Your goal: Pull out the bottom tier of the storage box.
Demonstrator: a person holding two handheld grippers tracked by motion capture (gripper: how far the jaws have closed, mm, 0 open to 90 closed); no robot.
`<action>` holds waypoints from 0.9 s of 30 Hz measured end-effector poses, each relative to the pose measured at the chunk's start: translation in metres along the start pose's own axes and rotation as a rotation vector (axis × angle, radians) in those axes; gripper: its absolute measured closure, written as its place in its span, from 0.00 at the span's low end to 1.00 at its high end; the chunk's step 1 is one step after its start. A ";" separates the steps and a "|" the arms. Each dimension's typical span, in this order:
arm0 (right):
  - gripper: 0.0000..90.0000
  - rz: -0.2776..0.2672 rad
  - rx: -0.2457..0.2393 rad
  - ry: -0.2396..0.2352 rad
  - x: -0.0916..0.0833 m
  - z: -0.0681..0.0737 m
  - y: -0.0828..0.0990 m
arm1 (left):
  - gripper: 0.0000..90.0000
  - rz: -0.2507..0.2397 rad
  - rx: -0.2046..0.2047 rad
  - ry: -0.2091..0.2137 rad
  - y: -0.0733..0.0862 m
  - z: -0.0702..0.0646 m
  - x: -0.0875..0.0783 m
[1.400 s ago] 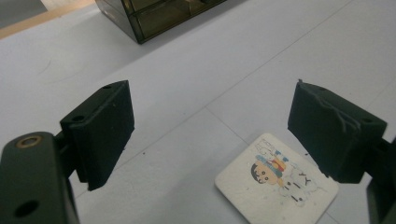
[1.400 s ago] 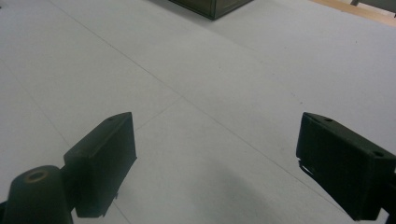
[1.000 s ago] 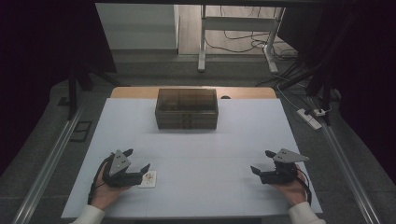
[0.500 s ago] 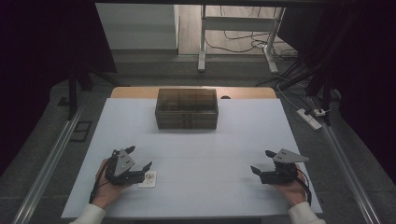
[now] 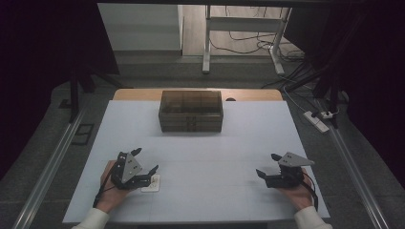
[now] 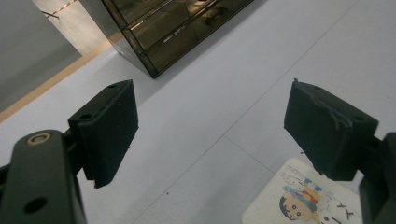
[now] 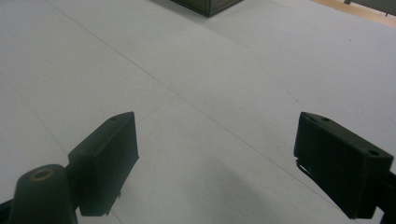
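The card lies flat on the white table near its front left, just under the tip of the left gripper, whose jaws stand wide apart with nothing between them. In the left gripper view the card sits at the lower right, partly beneath the right-hand jaw, so it is off centre to the grip.

To pick it up well, I judge the gripper should shift so the card lies midway between the jaws, then tilt low and catch one edge (a flat card gives little to pinch from above), closing gently so it does not skid on the smooth top.

The right gripper rests near the front right, well apart from the card, its jaws also wide apart and empty. The dark box stands at the far middle of the table, shut as far as I can tell.

The left gripper view shows the cartoon print on the card and compartments through the box wall; the high view gives neither, but shows how far the two grippers lie from each other and from the box.
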State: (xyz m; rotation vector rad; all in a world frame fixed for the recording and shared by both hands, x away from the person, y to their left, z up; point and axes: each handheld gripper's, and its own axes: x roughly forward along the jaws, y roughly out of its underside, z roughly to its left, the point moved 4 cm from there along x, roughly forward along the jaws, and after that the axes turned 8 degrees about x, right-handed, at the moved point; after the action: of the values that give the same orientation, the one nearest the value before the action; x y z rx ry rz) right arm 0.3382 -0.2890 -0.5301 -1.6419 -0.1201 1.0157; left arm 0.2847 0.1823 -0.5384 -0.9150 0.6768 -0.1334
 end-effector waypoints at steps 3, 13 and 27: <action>0.15 -0.001 -0.001 0.009 0.000 0.000 0.000 | 0.20 -0.003 0.012 -0.012 -0.002 -0.001 0.001; 0.15 0.005 -0.003 0.013 0.001 0.000 0.000 | 0.20 -0.034 0.047 -0.029 -0.007 -0.001 0.004; 0.15 0.005 -0.008 0.014 0.003 0.000 0.001 | 0.21 -0.045 0.111 -0.055 -0.017 -0.005 0.011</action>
State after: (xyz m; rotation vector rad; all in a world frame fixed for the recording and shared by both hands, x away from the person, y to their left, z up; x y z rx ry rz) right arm 0.3397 -0.2872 -0.5322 -1.6569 -0.1105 1.0086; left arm 0.2930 0.1640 -0.5329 -0.8250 0.5919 -0.1831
